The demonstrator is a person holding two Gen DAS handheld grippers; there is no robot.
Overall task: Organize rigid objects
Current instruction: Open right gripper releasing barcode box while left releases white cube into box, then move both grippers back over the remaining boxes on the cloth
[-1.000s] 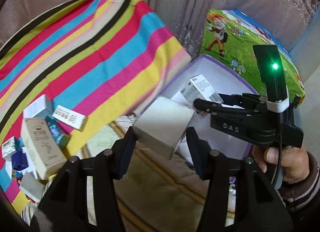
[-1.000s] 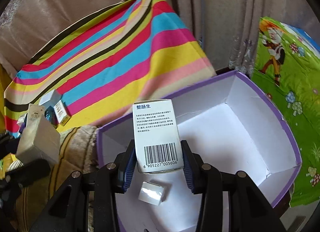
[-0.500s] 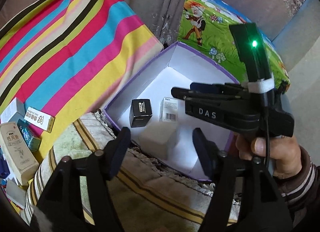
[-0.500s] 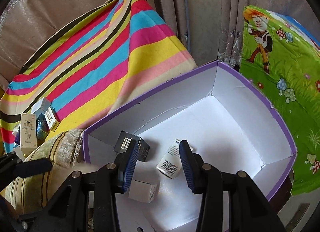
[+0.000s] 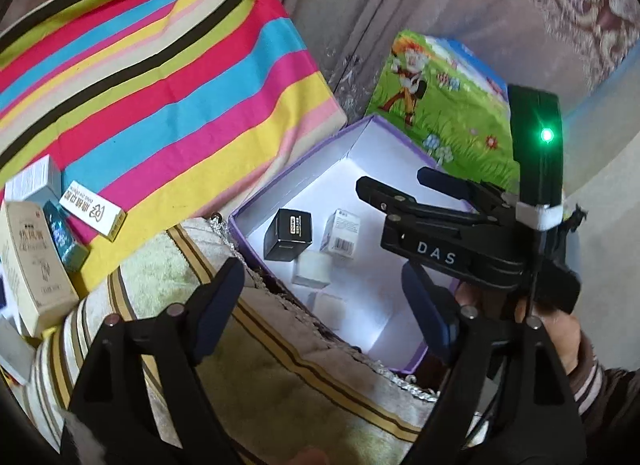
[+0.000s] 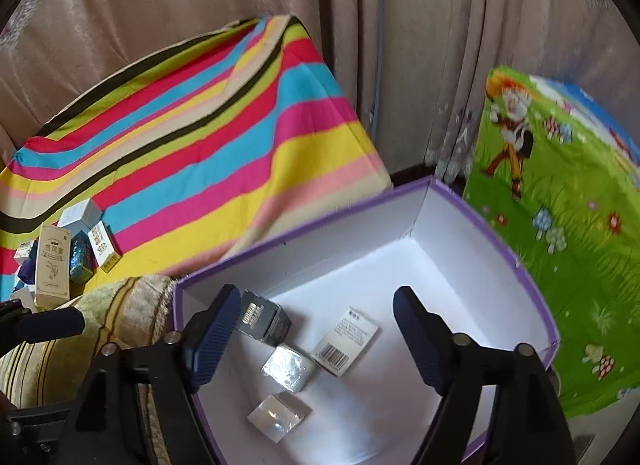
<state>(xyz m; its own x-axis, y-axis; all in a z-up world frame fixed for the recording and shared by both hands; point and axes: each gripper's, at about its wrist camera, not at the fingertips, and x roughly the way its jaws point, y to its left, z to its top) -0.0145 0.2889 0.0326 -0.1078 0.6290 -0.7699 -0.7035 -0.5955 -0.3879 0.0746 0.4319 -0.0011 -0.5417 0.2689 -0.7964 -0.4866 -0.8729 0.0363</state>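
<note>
A purple-rimmed white box [image 6: 304, 233] [image 5: 288, 185] holds a black box [image 6: 264, 319] [image 5: 289, 235], a white barcode box [image 6: 346, 341] [image 5: 342, 232] and two silvery boxes [image 6: 289, 367] [image 6: 279, 411]. My right gripper [image 6: 316, 339] is open and empty over the box; it also shows in the left wrist view [image 5: 400, 189]. My left gripper [image 5: 324, 305] is open and empty above the box's near edge. Several small boxes [image 5: 36, 261] [image 6: 52, 265] lie on the striped cloth at the left.
A striped cloth [image 5: 160, 105] covers a raised surface to the left. A beige striped cushion [image 5: 280, 365] lies in front of the box. A green cartoon-printed cover [image 6: 560, 225] stands to the right. Curtains [image 6: 400, 25] hang behind.
Both grippers opened and let go: the silvery box from the left and the barcode box from the right now lie in the purple box. Both grippers pulled back.
</note>
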